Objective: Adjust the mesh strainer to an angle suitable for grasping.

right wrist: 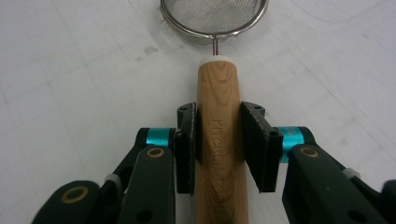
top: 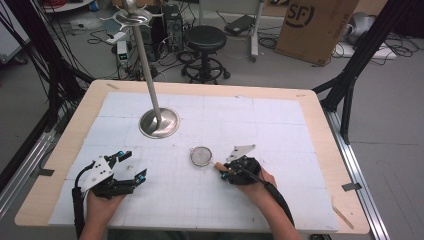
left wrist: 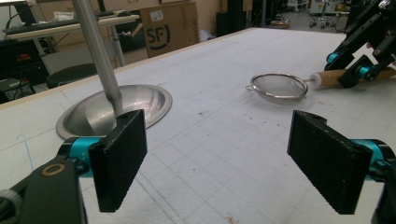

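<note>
Fingers of the right gripper (right wrist: 218, 144) clamp the strainer's (top: 201, 156) wooden handle (right wrist: 219, 140) mid-length, likely for balanced lifting; its mesh bowl rests on the table (top: 280, 125), near the metal stand base (top: 159, 122). Left gripper (left wrist: 219, 163) waits spread, empty, beside that base.

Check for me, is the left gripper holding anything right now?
No, the left gripper has its jaws wide apart with only bare table mat between them.

A grey floor (top: 395, 125) strewn with cables (top: 102, 35), a black round stool (top: 205, 38) and an "SF" cardboard box (top: 316, 27) behind the bench (top: 320, 107).
</note>
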Demonstrator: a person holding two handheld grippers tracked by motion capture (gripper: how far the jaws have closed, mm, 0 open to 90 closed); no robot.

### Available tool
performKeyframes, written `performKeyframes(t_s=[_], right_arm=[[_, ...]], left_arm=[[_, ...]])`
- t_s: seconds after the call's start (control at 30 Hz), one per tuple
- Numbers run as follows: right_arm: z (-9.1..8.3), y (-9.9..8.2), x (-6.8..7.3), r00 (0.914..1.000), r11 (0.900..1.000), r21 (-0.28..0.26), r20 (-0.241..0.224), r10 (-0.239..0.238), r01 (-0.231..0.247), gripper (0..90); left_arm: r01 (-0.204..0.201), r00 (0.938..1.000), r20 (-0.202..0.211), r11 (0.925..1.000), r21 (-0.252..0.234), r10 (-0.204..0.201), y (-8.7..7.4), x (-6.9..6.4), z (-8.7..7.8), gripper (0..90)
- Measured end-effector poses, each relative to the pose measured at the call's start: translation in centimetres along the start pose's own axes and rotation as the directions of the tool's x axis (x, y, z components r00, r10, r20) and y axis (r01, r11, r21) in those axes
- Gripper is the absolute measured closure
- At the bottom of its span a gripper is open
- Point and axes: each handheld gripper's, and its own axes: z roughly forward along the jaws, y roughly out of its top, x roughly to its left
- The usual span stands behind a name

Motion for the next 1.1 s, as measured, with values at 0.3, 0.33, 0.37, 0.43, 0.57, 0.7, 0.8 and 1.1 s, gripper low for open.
performKeyframes(t_s=[0.3,0.33,0.37,0.43,0.57,0.7,0.8,1.1], right_arm=[[2.2,3.2,2.6,0.9915,0.9945,-0.043,-0.084,-0.099,0.096,69.1],[2.4,3.5,2.9,0.9900,0.9934,-0.041,-0.088,-0.110,0.107,69.0],[2.7,3.8,3.2,0.9889,0.9927,-0.038,-0.091,-0.117,0.114,69.0],[2.9,4.0,3.4,0.9872,0.9913,-0.035,-0.093,-0.129,0.127,68.9],[3.5,4.6,3.7,0.9858,0.9903,-0.025,-0.094,-0.139,0.137,68.5],[4.0,5.0,4.0,0.9835,0.9888,-0.029,-0.103,-0.149,0.146,68.4],[4.4,5.5,4.6,0.9809,0.9870,-0.030,-0.111,-0.160,0.158,68.4],[3.9,5.1,4.5,0.9855,0.9879,-0.003,-0.069,-0.155,0.155,58.2]], left_arm=[[-0.009,1.0000,0.003,1.0000,0.003,0.009,0.0,-0.1,0.0,20.6],[-0.009,1.0000,0.003,1.0000,0.002,0.009,0.0,-0.1,0.0,20.6],[-0.009,1.0000,0.001,1.0000,0.002,0.009,0.0,-0.1,0.0,20.6],[-0.009,1.0000,0.000,1.0000,0.000,0.009,0.0,-0.1,0.0,20.6],[-0.009,1.0000,0.000,1.0000,0.000,0.009,0.0,-0.1,0.0,20.6],[-0.010,0.9999,0.002,0.9999,0.003,0.010,0.0,-0.1,0.0,20.6],[-0.008,1.0000,0.002,1.0000,0.001,0.008,0.0,-0.1,0.0,20.6],[-0.018,0.9998,0.000,0.9998,0.000,0.018,0.0,-0.1,0.0,20.5]])
